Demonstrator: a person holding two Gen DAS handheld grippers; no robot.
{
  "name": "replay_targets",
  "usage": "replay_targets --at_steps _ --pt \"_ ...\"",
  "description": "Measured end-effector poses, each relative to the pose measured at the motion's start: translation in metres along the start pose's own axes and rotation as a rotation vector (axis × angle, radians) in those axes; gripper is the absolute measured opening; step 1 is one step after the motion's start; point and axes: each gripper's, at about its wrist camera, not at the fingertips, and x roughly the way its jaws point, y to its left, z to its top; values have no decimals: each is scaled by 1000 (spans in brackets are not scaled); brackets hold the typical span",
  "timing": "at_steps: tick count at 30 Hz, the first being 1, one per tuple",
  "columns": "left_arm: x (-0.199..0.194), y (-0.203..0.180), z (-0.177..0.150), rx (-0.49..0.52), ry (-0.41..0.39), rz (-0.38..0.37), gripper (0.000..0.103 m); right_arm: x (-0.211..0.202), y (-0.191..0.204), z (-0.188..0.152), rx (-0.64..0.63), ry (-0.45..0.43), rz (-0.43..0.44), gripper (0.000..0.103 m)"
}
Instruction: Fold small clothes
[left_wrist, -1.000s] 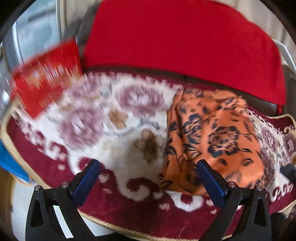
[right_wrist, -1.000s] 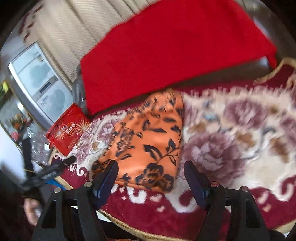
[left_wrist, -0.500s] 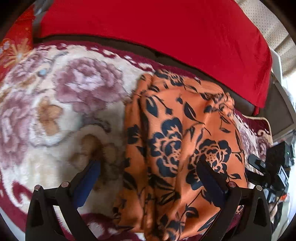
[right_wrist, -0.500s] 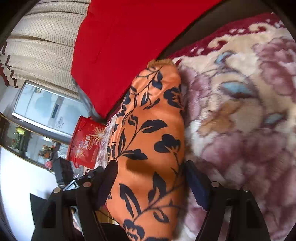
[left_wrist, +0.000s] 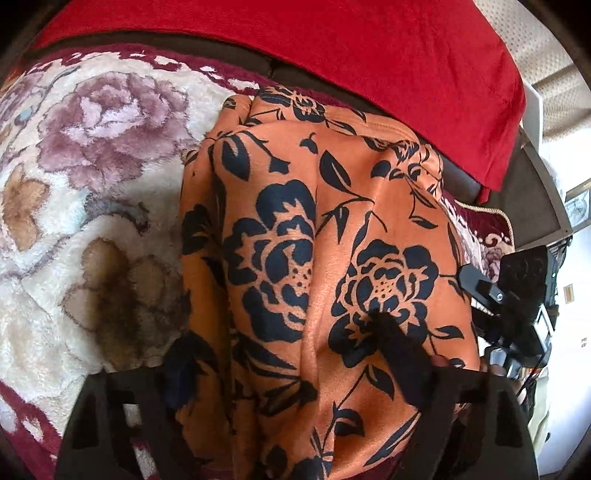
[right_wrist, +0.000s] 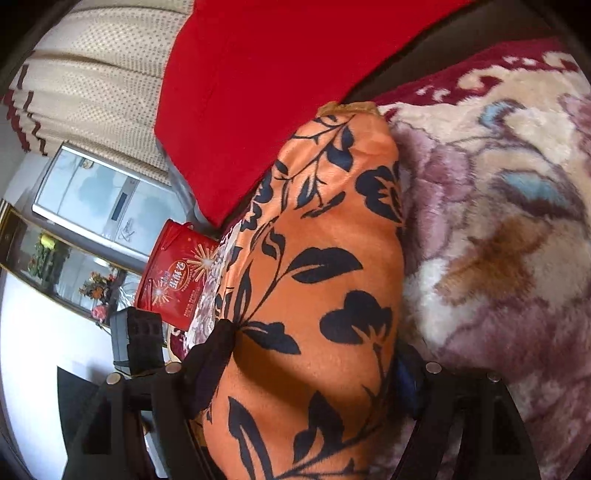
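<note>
A folded orange garment with black flowers (left_wrist: 325, 236) lies on a plush floral blanket (left_wrist: 92, 177). My left gripper (left_wrist: 291, 350) is open, pressed low onto the garment's near edge, its fingers straddling the cloth. The garment also fills the right wrist view (right_wrist: 325, 295). My right gripper (right_wrist: 314, 369) is open too, one finger at each side of the garment's other end. The fingertips are partly hidden by cloth. The right gripper shows in the left wrist view at the garment's right edge (left_wrist: 517, 295).
A red cloth (left_wrist: 332, 48) covers the sofa back behind the blanket. A red printed bag (right_wrist: 173, 277) stands past the blanket's edge, near a glass cabinet (right_wrist: 92, 199) and beige curtain (right_wrist: 92, 74). The blanket continues right in the right wrist view (right_wrist: 498, 240).
Both grippers have moved in and down from above the blanket onto opposite ends of the orange garment, which now fills both views. Both stay open.
</note>
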Motion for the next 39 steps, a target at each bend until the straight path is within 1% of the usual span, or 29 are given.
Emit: replay_targets --at_steps 1,3,4,6,7,9,12,16,21,24,27,31,34,37,39 --pt "-2 0 1 -4 -2 -4 76 2 1 0 -6 -3 -3 78" --pt "-3 0 1 -6 -11 -14 61 5 3 0 -13 -14 -5 76" --pt "-5 -1 1 -1 -18 -16 58 6 4 -1 -21 -19 -9 74" --pt "-10 -4 3 30 -35 -3 48 8 8 -1 -42 -28 -25 71" --pt "-12 -7 2 44 -44 7 46 7 9 -2 -47 -38 -24 69" --pt "-15 -12 3 64 -61 27 37 6 11 -2 -58 -52 -25 67" --pt "-23 -19 2 84 -84 39 33 3 21 -4 -91 -76 -37 63" --pt "-44 -30 -6 124 -134 37 30 -7 38 -6 -153 -115 -53 58" --pt "-61 -63 -18 200 -183 20 30 -27 54 -9 -216 -156 -61 56" --pt "-70 -90 -28 261 -222 5 30 -54 57 -12 -240 -203 -57 56" --pt "-69 -120 -32 303 -234 -20 30 -88 56 -13 -259 -256 -51 56" --pt "-55 -149 -44 353 -221 -21 30 -127 41 -12 -243 -299 -56 56" --pt "-31 -164 -47 385 -181 -8 30 -148 24 -13 -216 -310 -70 56" --pt "-19 -174 -56 401 -147 15 30 -160 4 -16 -171 -305 -78 56" --pt "-5 -176 -57 403 -117 45 30 -164 -13 -17 -129 -297 -71 56"
